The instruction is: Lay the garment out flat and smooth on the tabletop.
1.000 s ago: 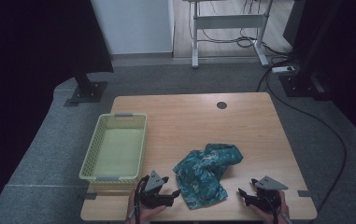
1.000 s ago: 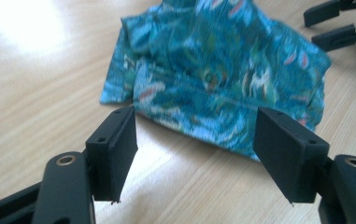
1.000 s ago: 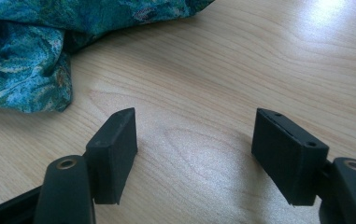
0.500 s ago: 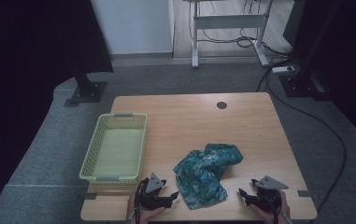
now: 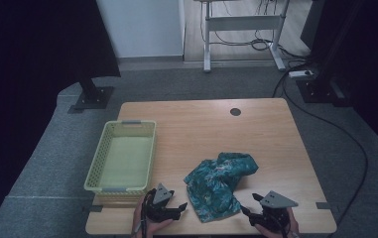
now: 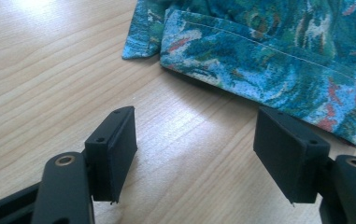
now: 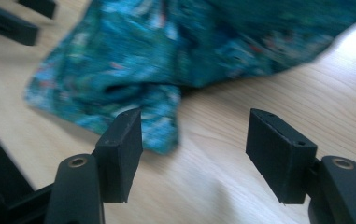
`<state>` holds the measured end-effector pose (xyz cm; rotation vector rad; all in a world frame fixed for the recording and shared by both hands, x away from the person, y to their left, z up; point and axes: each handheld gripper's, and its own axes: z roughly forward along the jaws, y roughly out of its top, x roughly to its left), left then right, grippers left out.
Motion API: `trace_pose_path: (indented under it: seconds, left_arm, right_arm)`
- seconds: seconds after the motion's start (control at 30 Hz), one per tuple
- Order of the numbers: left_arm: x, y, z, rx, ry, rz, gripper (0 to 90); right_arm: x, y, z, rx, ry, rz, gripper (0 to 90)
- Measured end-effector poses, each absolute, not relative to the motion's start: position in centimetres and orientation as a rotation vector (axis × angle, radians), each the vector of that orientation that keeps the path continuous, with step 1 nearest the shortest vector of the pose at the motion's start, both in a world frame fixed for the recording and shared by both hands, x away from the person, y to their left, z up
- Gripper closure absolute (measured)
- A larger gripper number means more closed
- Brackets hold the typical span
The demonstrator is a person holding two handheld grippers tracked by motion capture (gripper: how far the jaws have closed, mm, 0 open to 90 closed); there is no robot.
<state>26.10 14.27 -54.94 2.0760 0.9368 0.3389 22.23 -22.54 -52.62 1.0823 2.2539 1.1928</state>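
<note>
A crumpled teal patterned cloth (image 5: 220, 183) lies on the wooden table (image 5: 201, 131) near its front edge. My left gripper (image 5: 180, 206) rests low on the table just left of the cloth, open with nothing between its jaws. In the left gripper view the cloth's hemmed edge (image 6: 259, 51) lies a short way beyond the open gripper (image 6: 194, 149). My right gripper (image 5: 244, 210) sits at the front right, open and empty. In the right gripper view the cloth's corner (image 7: 161, 126) reaches close to the left fingertip of the gripper (image 7: 194, 149).
A pale green plastic basket (image 5: 123, 156) stands empty on the table's left side. A round cable hole (image 5: 235, 112) sits near the far edge. Beyond the table are a white desk frame (image 5: 241, 29) and floor cables (image 5: 335, 124).
The left gripper has crept slightly right toward the cloth. The right gripper has barely shifted. The cloth lies unchanged.
</note>
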Motion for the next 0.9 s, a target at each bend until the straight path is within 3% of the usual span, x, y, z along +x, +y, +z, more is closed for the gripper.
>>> trace_pose_path:
  seconds: [0.9]
  left_arm:
    - [27.0, 14.5, -55.4, 2.084, 0.962, 0.326, 31.2]
  right_arm:
    - [21.6, -14.9, -51.8, 0.856, 2.392, 1.133, 36.0]
